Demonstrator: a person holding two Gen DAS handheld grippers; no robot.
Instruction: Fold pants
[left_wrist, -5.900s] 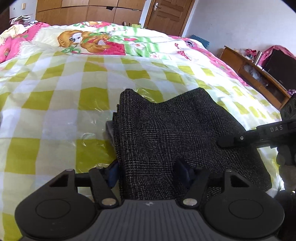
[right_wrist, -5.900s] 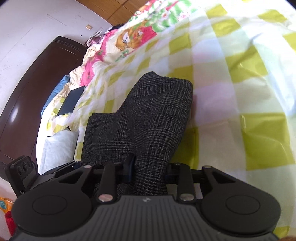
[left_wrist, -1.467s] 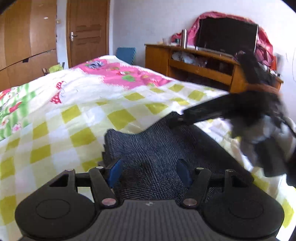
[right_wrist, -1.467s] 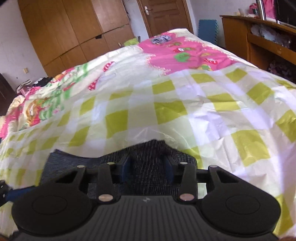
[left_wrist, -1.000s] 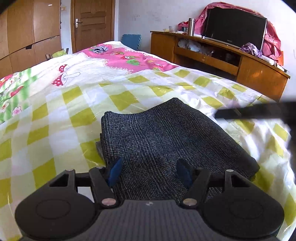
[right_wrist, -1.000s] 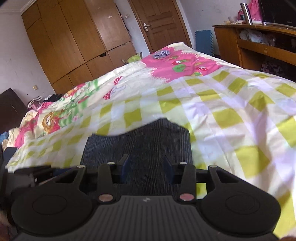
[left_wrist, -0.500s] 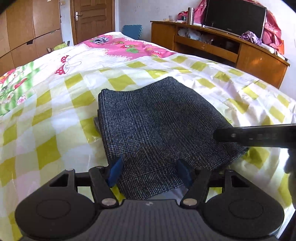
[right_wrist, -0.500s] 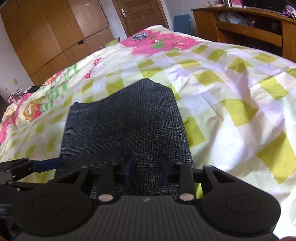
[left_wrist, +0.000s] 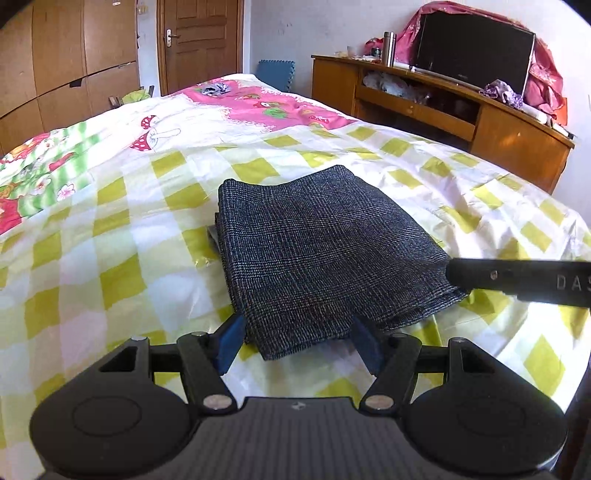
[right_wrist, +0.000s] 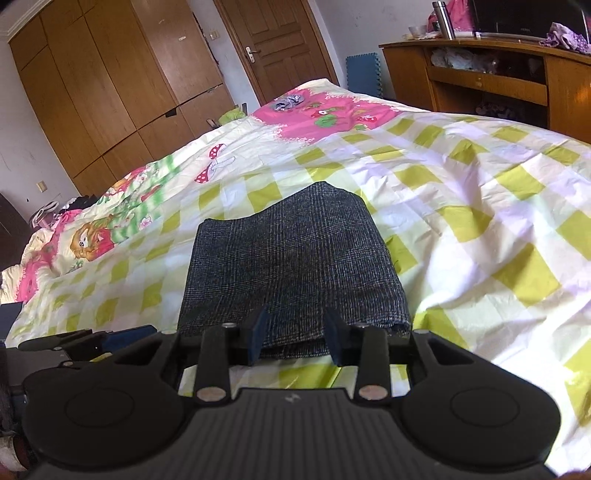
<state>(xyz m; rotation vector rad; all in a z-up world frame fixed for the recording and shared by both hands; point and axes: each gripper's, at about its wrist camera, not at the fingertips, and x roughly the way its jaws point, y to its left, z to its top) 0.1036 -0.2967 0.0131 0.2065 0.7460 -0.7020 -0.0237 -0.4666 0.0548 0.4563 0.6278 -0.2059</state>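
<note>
The dark grey checked pants (left_wrist: 317, 251) lie folded into a flat rectangle on the yellow-checked bed sheet (left_wrist: 122, 273). My left gripper (left_wrist: 297, 332) is open; its blue pads flank the near left corner of the pants without pressing on it. One finger of the right gripper (left_wrist: 517, 282) reaches in from the right beside the pants' near right corner. In the right wrist view the same pants (right_wrist: 288, 258) lie straight ahead. The right gripper (right_wrist: 295, 332) hovers over their near edge, its jaws opening and not pressing the cloth. The left gripper (right_wrist: 85, 341) shows low at the left.
A pink cartoon quilt (left_wrist: 258, 107) covers the far end of the bed. A wooden cabinet (left_wrist: 509, 136) with a television (left_wrist: 476, 51) stands at the right, past the bed's edge. Wardrobes (right_wrist: 92, 92) and a door (right_wrist: 273, 44) line the back wall.
Both grippers have drawn back toward me, so the whole folded pants now show ahead of the fingers. The pants themselves have stayed flat in place.
</note>
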